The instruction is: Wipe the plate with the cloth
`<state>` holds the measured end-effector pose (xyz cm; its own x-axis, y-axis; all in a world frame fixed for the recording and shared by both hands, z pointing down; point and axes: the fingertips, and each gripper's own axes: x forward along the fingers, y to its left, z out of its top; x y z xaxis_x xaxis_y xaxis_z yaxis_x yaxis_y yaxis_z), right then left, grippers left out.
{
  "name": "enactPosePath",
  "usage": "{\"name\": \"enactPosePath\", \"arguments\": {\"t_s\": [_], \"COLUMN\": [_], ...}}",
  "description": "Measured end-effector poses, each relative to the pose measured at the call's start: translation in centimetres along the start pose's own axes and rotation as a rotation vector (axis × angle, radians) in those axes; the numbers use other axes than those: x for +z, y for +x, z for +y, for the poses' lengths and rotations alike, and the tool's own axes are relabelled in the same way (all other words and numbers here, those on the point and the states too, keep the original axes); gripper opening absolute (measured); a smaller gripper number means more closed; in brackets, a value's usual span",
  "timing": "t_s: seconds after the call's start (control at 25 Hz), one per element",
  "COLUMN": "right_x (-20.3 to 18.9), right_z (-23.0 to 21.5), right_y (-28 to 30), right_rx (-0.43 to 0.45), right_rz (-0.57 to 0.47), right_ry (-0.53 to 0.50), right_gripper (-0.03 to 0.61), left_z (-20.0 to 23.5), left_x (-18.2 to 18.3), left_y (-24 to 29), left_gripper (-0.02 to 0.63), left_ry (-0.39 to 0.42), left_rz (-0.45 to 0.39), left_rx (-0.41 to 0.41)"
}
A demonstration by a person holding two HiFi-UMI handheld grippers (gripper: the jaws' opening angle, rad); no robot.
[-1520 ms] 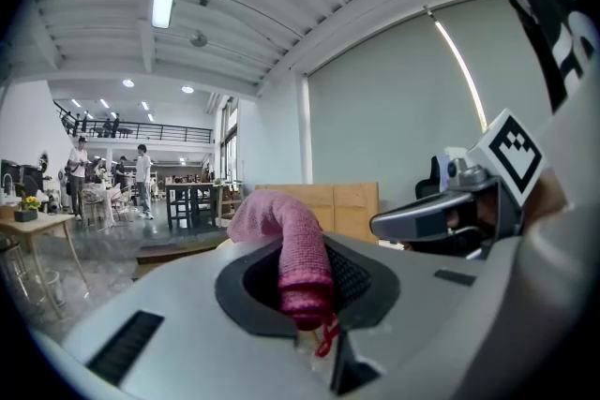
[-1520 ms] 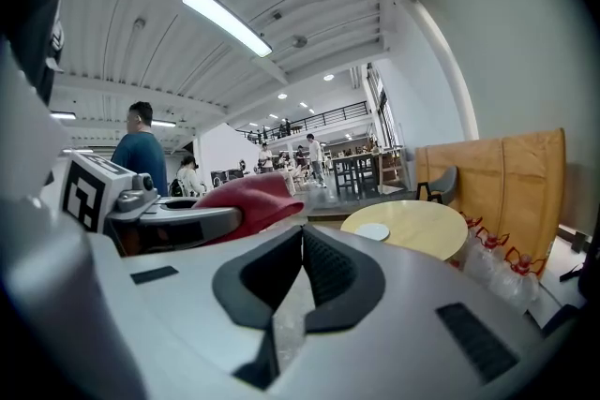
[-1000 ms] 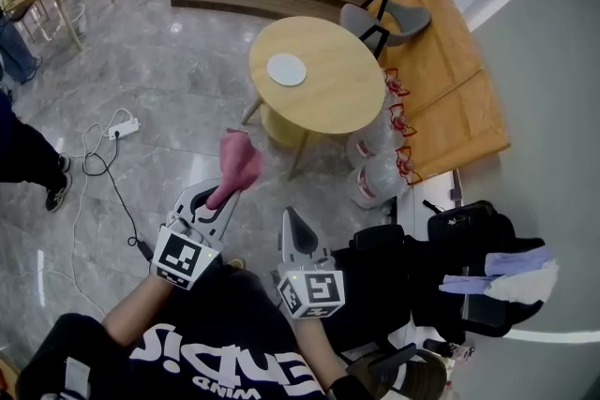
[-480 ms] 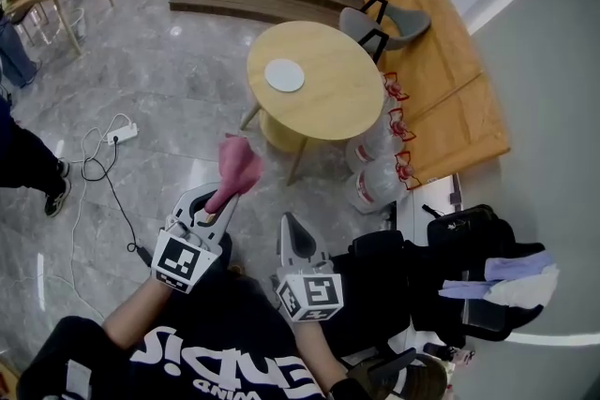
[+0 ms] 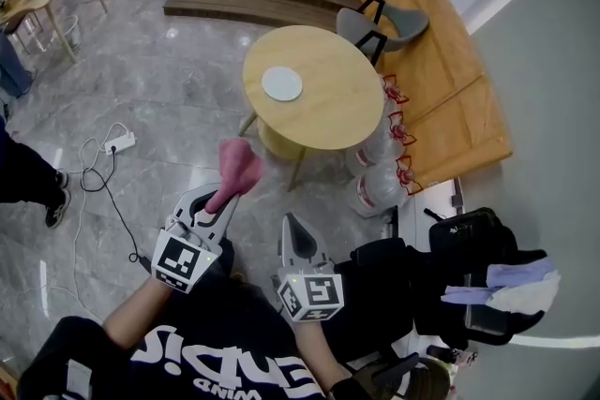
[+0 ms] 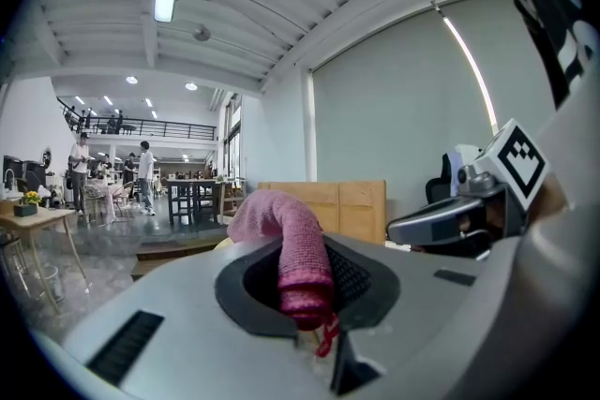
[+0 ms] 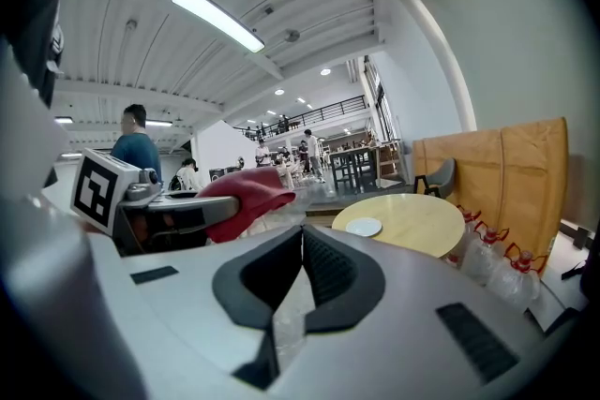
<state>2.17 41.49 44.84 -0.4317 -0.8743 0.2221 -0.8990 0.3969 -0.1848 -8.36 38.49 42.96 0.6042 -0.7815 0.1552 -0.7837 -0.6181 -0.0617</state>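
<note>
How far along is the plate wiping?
Done: the pink cloth is clamped in the left gripper. In hand: it is held short of the round table; the right gripper is shut, empty. Left: reaching the white plate there and wiping it.

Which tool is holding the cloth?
The left tool: its jaws clamp the pink cloth. The right tool is shut with nothing between its jaws.

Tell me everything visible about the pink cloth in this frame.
The pink cloth is a soft, knitted-looking rag bunched into a roll. The left gripper is shut on its lower end; the free end sticks out past the jaws and curls over. It touches nothing else, held above the grey floor.
</note>
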Motion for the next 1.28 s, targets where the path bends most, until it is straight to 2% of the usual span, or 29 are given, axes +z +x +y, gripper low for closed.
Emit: {"name": "enactPosePath", "arguments": {"t_s": [0.72,1.04,1.28], "right_x": [2.0,3.3,3.9], "right_z": [-2.5,-3.3,-3.9], "right_y": [11.4,15.5,18.1], "right_rx": [-0.01,-0.024,-0.048], "right_rz": [0.035,0.04,0.032], "right_ry": [0.028,0.028,0.04], "right_gripper": [0.023,0.023,0.023], "left_z": [8.7,12.1,14.3], "left_x": [0.5,1.3,0.5], "left_y": [8.2,11.0,12.9], "left_gripper": [0.049,0.049,0.049], "left_ry": [-0.003,-0.052,-0.019], "left_rz": [0.015,0.026,0.015], "left_rx": [-0.03,-0.044,-0.065]}}
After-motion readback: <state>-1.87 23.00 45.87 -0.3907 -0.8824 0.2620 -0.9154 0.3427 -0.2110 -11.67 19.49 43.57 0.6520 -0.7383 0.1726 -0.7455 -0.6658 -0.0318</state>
